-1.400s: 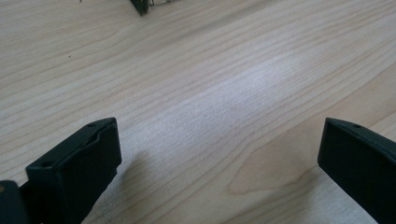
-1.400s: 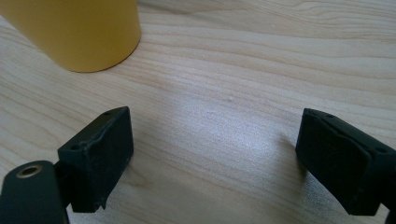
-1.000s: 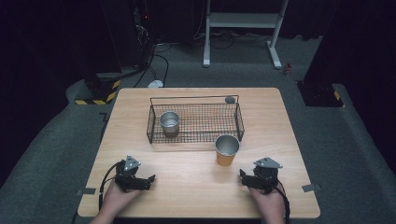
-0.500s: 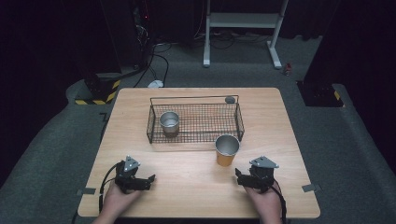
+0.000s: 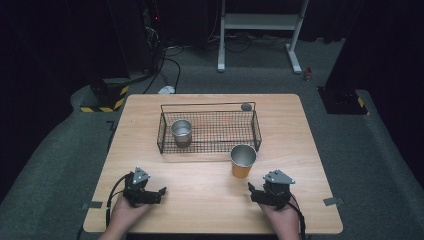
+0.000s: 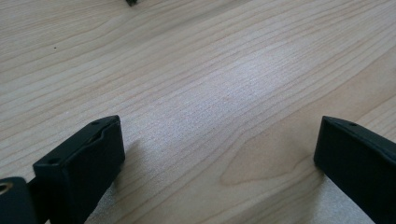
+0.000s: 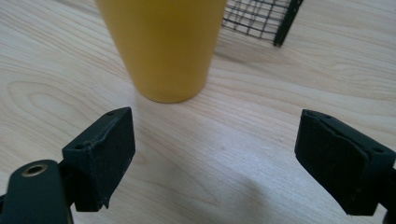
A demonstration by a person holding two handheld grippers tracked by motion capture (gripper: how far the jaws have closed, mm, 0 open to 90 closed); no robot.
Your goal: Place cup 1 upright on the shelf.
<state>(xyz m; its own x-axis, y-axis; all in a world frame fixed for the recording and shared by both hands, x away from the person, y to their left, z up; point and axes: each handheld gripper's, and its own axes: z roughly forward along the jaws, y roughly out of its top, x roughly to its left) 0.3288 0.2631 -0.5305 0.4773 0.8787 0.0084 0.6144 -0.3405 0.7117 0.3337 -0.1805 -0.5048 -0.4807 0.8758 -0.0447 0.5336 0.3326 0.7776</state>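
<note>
Looking down from the high view, the yellow cup [image 5: 243, 161] stands upright on the counter [image 5: 210, 200], just beside the front right corner of the wire basket [image 5: 209, 131] and apart from it. The right gripper [image 5: 252, 191] rests near the front edge and points toward this cup, with nothing between its spread fingers. The left gripper [image 5: 161, 192] lies well apart on the other side; its fingers have just been closing a little, but they stay wide and hold nothing. Inside the basket a metal cup [image 5: 181, 131] stands at the left, and a small grey round thing [image 5: 246, 106] sits at the far right corner of the basket.

In the left gripper view, both black fingers [image 6: 81, 165] stand wide over bare wood.

In the right gripper view, the yellow cup [image 7: 163, 46] is close ahead but off to the left of the gap, and the basket corner [image 7: 268, 21] shows behind it. The likely risk is that the left finger [image 7: 100, 151] strikes the cup wall on the approach and tips the cup or pushes it against the basket. The basket's front wall also stands in the way if the cup is to go in, so the cup would have to be lifted over it.
</note>
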